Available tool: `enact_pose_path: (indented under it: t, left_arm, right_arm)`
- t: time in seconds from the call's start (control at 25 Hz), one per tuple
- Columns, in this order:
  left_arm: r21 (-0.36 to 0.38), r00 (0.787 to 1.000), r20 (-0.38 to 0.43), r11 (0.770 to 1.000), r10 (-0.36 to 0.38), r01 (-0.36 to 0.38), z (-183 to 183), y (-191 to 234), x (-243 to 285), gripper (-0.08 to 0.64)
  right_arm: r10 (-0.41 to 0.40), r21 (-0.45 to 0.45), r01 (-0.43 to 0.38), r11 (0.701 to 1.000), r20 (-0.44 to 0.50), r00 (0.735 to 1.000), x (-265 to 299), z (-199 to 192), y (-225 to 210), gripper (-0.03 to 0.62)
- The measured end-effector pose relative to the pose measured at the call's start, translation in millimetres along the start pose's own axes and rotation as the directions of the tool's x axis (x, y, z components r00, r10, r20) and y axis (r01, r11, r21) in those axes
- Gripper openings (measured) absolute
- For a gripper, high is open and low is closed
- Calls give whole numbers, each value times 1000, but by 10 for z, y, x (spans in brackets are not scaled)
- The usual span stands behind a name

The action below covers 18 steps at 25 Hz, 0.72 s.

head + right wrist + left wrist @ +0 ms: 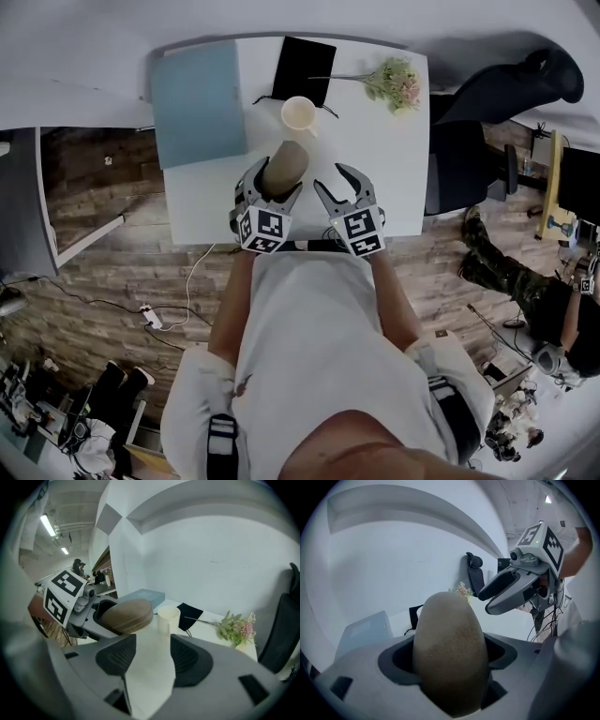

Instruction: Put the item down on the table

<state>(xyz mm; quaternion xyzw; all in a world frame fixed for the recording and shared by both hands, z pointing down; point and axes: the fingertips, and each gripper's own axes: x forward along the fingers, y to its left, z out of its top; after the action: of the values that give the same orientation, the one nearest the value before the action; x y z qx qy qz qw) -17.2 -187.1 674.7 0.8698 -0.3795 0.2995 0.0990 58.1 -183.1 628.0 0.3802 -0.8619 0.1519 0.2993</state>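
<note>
Carrying-down step, judged. The left gripper (270, 190) has its fingers clamped on the brown oval item (449, 653), which stands between them over the white bench (394, 169). The right gripper (150, 656) has its fingers spread with nothing between. The next move likely calls for seating the item on the bench, then letting go.

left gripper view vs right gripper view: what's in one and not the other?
Only the left gripper view: the right gripper seen from outside, jaws apart with nothing between them.
Only the right gripper view: the cream cup, the ceiling lights, and the left gripper seen from outside.
Both: the brown oval case clamped in the left gripper, the flowers, black pouch, blue-grey box, black chair and white table.
</note>
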Motion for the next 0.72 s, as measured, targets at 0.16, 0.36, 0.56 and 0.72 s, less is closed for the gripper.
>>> enact_pose_path:
  t: [0.16,0.36,0.56,0.72]
  left_arm:
    - [-1,1000,-20,1000,-12,12,-60,-43,61,402]
    - [-5,999,-42,1000,-22,22,-123,-89,122,402]
    - [-14,997,-68,999,-30,29,-201,-103,210,402]
    - [-23,995,-97,999,-35,33,-281,-114,280,402]
  right_arm:
    - [7,5,-7,1000,-18,1000,34,-81,-1,233]
    - [13,11,-13,1000,-37,999,62,-171,-2,233]
    - [26,15,-26,1000,-59,998,129,-278,4,233]
    - [39,13,-38,999,-81,996,181,-364,17,233]
